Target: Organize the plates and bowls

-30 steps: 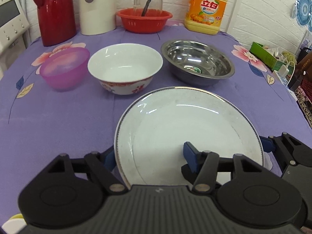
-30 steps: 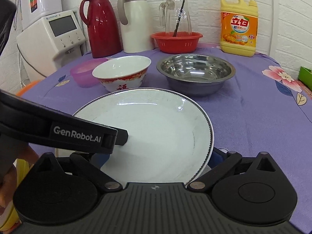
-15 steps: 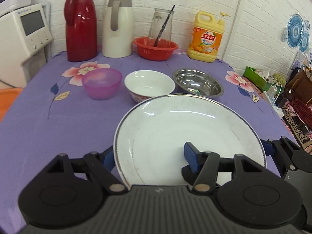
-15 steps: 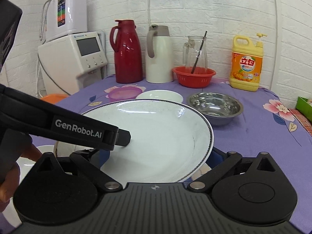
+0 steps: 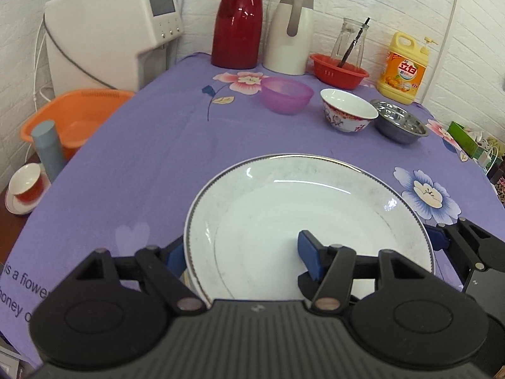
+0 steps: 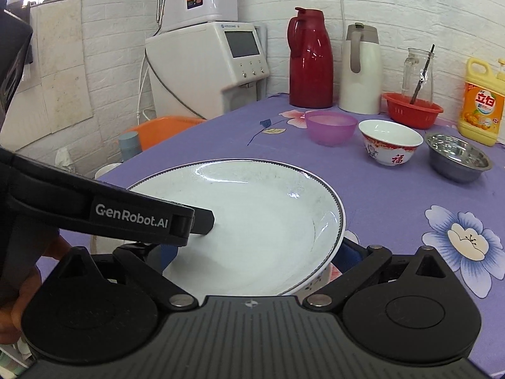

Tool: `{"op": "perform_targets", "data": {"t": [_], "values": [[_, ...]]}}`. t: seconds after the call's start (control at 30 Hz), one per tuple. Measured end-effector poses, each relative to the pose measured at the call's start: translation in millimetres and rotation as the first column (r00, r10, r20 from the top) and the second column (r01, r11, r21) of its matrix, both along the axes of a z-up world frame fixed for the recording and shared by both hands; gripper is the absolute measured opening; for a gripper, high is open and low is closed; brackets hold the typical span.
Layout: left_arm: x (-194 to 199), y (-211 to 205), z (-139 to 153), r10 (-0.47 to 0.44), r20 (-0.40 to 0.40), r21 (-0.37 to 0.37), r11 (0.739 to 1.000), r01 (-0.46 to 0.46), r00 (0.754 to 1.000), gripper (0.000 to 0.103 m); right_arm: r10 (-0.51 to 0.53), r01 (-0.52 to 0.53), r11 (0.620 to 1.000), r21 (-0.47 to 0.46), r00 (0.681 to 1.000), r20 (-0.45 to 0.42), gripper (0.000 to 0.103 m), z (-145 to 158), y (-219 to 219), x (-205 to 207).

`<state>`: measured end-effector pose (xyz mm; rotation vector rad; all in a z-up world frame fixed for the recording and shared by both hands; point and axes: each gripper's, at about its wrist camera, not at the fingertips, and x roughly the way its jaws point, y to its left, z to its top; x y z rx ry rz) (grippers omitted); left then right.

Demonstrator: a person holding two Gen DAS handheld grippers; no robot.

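Note:
A large white plate (image 5: 303, 221) with a dark rim is held between both grippers above the purple tablecloth. My left gripper (image 5: 243, 257) is shut on the plate's near-left rim, one blue pad (image 5: 311, 257) on its face, the other beneath. My right gripper (image 6: 252, 252) is shut on the plate (image 6: 246, 221) at its right rim; the left gripper's finger lies across it. A purple bowl (image 5: 287, 94), a white bowl with red pattern (image 5: 347, 115) and a steel bowl (image 5: 399, 124) stand in a row further back.
At the table's back stand a red thermos (image 5: 238, 20), a white thermos (image 5: 292, 33), a red basket (image 5: 339, 71) with a glass jar, and a yellow detergent bottle (image 5: 404, 69). An orange basin (image 5: 74, 117) and a water dispenser (image 5: 113, 31) are left of the table.
Both grippers have carried the plate back and to the left, away from the bowls, which now look smaller and further right. The grip on the plate is unchanged.

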<state>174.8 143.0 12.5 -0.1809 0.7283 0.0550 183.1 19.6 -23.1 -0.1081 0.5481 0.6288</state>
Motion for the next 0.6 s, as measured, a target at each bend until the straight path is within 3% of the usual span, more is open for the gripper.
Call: {"op": "perform_targets", "data": {"t": [0.23,0.33,0.6], "values": [[-3.1,-3.0,-9.9,-0.014,0.035,0.059,0.998,0.012,0.999,0.064,0.007,-0.008,1.0,-0.009,0.999,-0.04,0.103,-11.6,4.2,1.5],[1.3,6.0,-20.8,0.0,0.006,0.02,1.0,0.0,1.0,0.065,0.019,-0.02,1.0,-0.024,0.999,-0.041,0.103,-14.3,7.0,0.5],[-2.1,4.7,-10.9,-0.036,0.075,0.036,0.999,0.033,0.997,0.068,0.003,-0.002,0.999,0.034,1.0,-0.027,0.103,-10.1,-4.9,0.4]]}}
